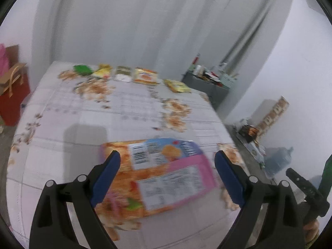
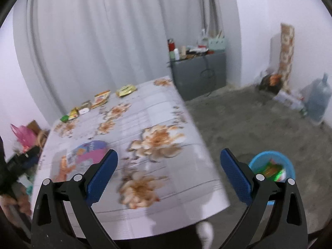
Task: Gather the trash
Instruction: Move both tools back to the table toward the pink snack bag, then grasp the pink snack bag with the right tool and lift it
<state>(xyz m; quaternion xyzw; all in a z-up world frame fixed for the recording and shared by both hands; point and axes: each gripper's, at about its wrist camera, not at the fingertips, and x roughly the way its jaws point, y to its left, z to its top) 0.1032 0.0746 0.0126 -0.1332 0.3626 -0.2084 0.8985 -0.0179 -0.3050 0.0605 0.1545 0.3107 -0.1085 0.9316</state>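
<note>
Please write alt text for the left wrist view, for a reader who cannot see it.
The open left gripper hangs over a large orange and pink snack wrapper lying on a table with a flowered cloth. More wrappers lie in a row at the far edge, before a grey curtain.

- Soft, even, cool daylight filtering through pale curtains (image 1: 132, 20) behind the bed; neither bright nor dim, no glare.
- Faint grey shadow block on the bedsheet (image 1: 85, 137) in the left wrist view; otherwise weak shadows.
- Strong motion blur on the nearest snack wrapper (image 1: 164, 174), print unreadable; flower pattern smeared in the right wrist view.
- Far wrappers (image 2: 99, 97) small and soft.
- Heavy fisheye bending at edges, black corners, walls curved.
- Left claw (image 1: 167, 178) and right claw (image 2: 169, 174) sharper than everything beyond.
</note>
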